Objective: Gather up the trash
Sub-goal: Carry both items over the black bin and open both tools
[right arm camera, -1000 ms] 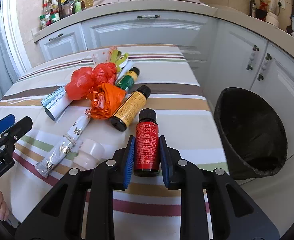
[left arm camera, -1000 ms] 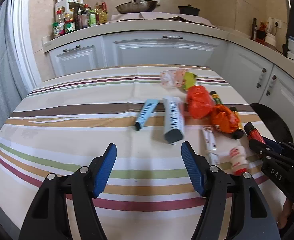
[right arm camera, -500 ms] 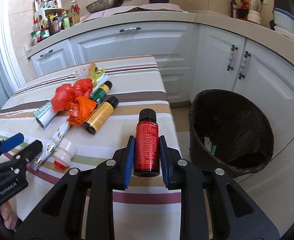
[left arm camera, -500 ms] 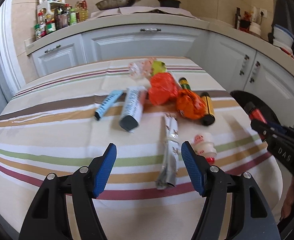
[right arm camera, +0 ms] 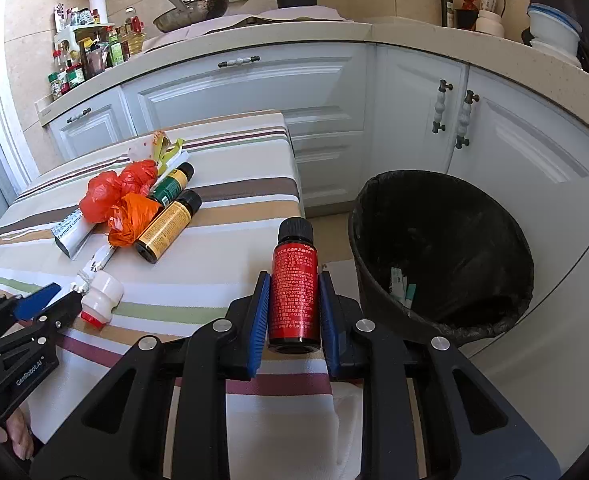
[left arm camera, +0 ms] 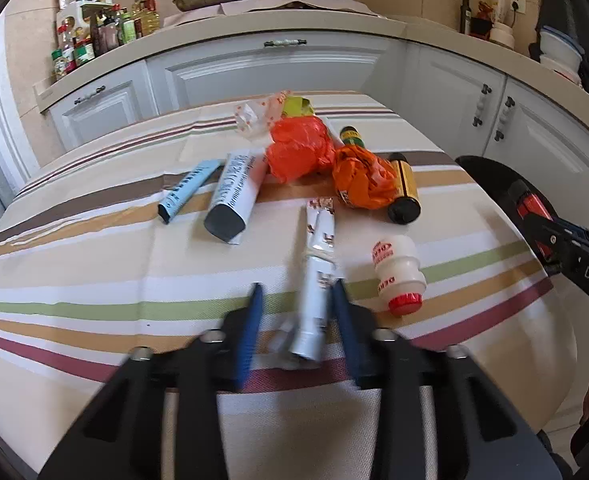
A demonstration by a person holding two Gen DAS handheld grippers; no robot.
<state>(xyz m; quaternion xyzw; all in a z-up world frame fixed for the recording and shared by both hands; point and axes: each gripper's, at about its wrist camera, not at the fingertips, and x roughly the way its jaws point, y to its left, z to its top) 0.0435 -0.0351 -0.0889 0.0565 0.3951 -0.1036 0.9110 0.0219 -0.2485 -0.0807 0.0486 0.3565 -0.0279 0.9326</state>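
My left hand-held gripper (left arm camera: 294,316) tilts down over the striped surface (left arm camera: 94,280), its jaws closing around a silver sachet (left arm camera: 314,304) lying between them, not yet clearly pinched. My right hand-held gripper (right arm camera: 292,304), angled down at the surface's edge, clamps a red bottle (right arm camera: 294,288); beyond it stands the black bin (right arm camera: 454,240).

Bin (right arm camera: 442,264) right of table (right arm camera: 234,216)
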